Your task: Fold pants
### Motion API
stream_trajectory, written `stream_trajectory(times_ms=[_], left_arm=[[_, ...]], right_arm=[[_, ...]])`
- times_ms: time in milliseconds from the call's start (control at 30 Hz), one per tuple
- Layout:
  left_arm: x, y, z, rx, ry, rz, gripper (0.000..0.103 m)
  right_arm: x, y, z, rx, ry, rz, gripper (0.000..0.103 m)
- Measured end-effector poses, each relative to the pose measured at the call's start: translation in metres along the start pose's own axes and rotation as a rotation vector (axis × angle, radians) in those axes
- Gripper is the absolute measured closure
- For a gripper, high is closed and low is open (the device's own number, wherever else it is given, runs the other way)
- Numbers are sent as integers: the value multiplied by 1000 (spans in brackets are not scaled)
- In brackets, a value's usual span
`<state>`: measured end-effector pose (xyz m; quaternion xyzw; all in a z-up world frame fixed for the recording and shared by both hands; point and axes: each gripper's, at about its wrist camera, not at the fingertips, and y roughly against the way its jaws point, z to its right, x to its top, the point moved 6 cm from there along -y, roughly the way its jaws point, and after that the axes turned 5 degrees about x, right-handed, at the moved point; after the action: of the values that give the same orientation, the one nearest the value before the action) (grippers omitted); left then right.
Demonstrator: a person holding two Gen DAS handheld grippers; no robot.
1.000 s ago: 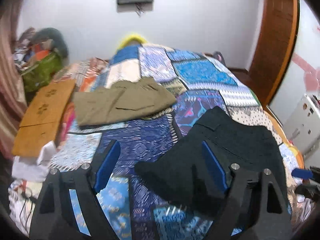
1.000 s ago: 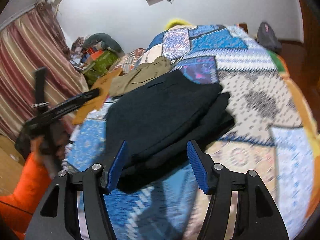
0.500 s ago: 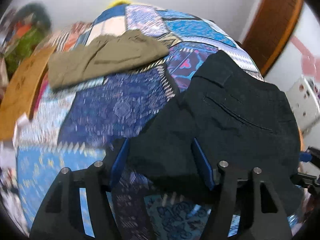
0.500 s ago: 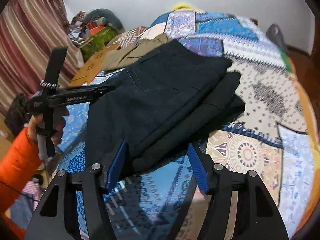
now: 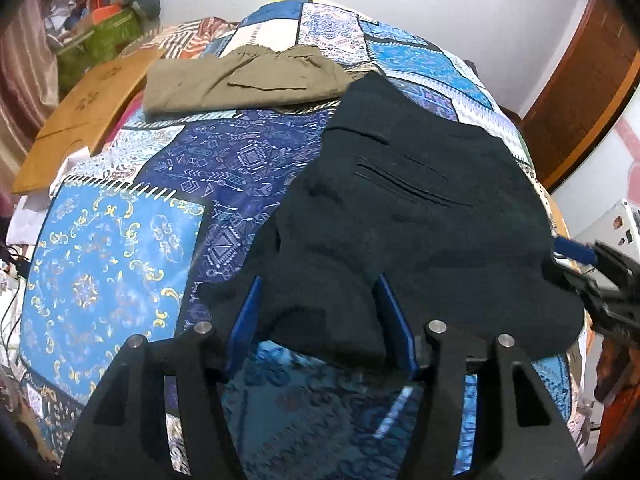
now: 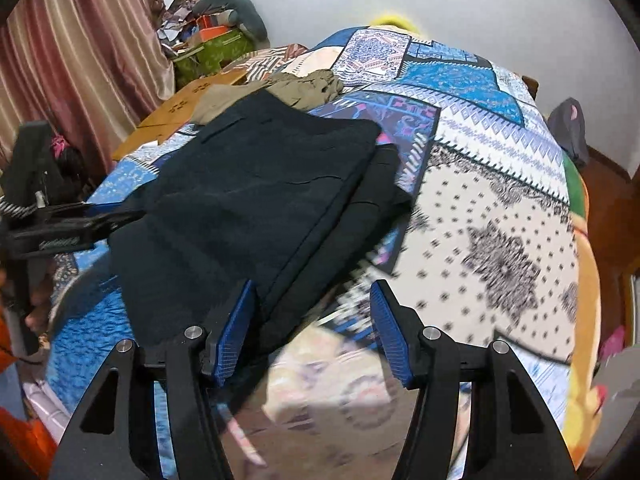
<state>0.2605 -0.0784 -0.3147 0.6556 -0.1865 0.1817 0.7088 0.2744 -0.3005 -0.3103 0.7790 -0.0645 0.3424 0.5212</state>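
Far left by the wall: striped curtain (image 6: pixel 80 60), then a junk pile with a green bag (image 5: pixel 100 40) and a grey pillow (image 6: pixel 236 12) on top. Wooden board (image 5: pixel 88 108) lies along the left edge of the bed, tilted off the side.

Patchwork quilt (image 5: pixel 120 260) covers the whole bed. Olive pants (image 5: pixel 248 80), already folded, sit flat toward the far end, just right of the board.

Black pants (image 5: pixel 420 220) are nearer, right of centre in the left wrist view, folded over in layers with the back pocket slit facing up. Far corner nearly touches the olive pair; can't tell if they overlap.

Left gripper (image 5: pixel 320 320): jaws closing, near edge of the black pants is between the blue pads (image 5: pixel 244 324). Fabric lies against the right pad; left pad looks just clear. Not a firm pinch as far as I can see.

Right gripper (image 6: pixel 312 328): jaws part spread. The pants' near corner sits against the left pad (image 6: pixel 232 332), right pad is well clear over bare quilt. Nothing pinched. Foreground is motion-blurred there.

Each gripper shows in the other's view at the pants' side edge; orange sleeve (image 6: pixel 24 440) visible at lower left of the right wrist view.

Far right: dark bag (image 6: pixel 572 128) on the floor beside the bed, brown wooden door frame (image 5: pixel 580 92), white wall (image 6: pixel 440 0) behind.
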Motion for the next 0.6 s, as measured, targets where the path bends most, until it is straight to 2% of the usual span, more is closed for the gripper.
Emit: stream_trajectory(times_ms=[133, 267, 367, 467, 567, 600], left_arm=[[0, 3, 5, -18, 38, 2, 45], [8, 12, 1, -3, -19, 30, 46], [20, 21, -16, 34, -65, 55, 46], [28, 25, -44, 156, -108, 71, 47], [34, 27, -64, 149, -92, 58, 48], [40, 30, -66, 122, -79, 66, 48]], right_arm=[[8, -4, 18, -20, 1, -3, 49], [12, -2, 23, 16, -45, -2, 49], [23, 16, 19, 32, -75, 53, 49], [39, 37, 5, 47, -77, 130, 49], [56, 45, -18, 69, -40, 182, 49], [62, 42, -29, 72, -20, 188, 49]])
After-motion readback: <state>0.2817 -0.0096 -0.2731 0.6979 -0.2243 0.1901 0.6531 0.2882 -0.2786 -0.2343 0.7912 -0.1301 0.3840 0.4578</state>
